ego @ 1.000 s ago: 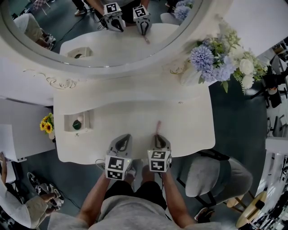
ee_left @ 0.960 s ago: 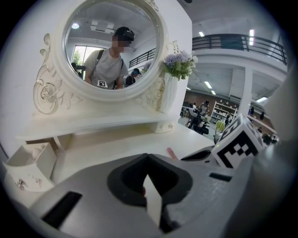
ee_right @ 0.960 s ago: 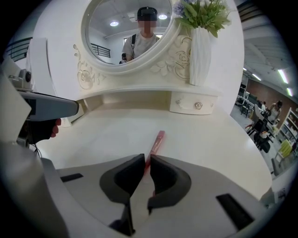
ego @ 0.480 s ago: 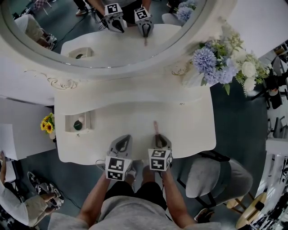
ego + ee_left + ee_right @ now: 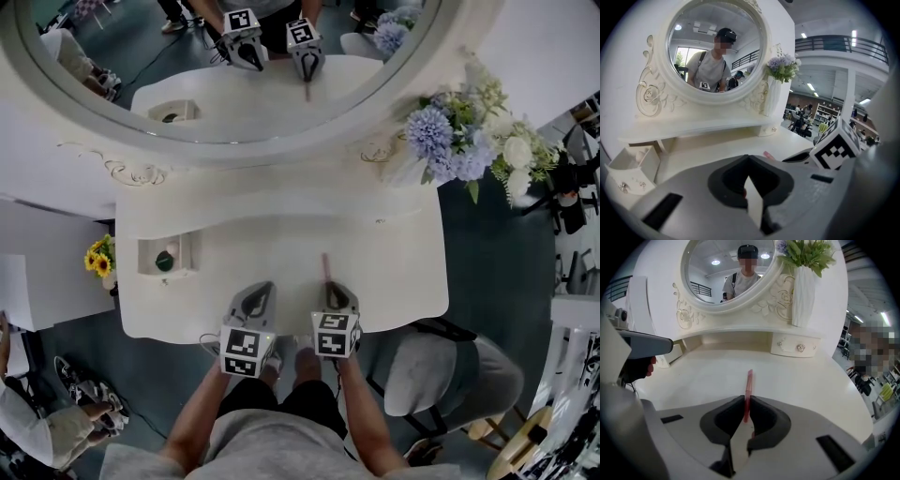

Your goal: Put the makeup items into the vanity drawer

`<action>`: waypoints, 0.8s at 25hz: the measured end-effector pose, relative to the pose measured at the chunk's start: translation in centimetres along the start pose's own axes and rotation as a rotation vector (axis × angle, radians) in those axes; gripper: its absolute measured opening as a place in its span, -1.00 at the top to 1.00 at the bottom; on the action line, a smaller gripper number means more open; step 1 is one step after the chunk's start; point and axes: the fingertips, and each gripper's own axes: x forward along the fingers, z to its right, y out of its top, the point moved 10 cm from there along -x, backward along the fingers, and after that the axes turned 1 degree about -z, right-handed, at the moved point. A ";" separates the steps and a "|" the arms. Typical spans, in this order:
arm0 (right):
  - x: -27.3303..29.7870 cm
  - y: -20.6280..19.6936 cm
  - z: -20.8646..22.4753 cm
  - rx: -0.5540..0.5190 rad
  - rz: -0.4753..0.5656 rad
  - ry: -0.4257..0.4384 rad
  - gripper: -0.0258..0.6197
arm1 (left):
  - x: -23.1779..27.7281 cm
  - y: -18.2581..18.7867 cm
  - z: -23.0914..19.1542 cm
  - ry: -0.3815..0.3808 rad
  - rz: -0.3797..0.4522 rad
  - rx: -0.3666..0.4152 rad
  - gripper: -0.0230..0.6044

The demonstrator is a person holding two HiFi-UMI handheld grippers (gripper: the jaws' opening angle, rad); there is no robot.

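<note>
The stick [image 5: 749, 390] is thin, straight and pink-red. It lies low in the middle of the head view, over the counter [image 5: 281, 234], and points toward the mirror [image 5: 187, 94]. Its near end is pinched between the pads of the right claw [image 5: 746, 405], which are closing on it. Just to its left, the left claw [image 5: 749, 161] is pressed together. At mid-left, the open drawer [image 5: 150, 255] holds a green item [image 5: 165, 262].
</note>
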 end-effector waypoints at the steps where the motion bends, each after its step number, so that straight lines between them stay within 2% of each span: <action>1: -0.1 0.1 0.0 -0.004 0.006 0.002 0.78 | -0.2 0.0 -0.1 0.004 0.001 -0.002 0.93; 10: -2.1 3.4 -2.3 -0.076 0.099 0.054 0.78 | -2.9 0.7 -1.4 0.064 0.049 -0.028 0.93; 20: -3.9 7.7 -7.1 -0.197 0.192 0.164 0.78 | -7.7 1.3 -4.8 0.210 0.146 -0.076 0.93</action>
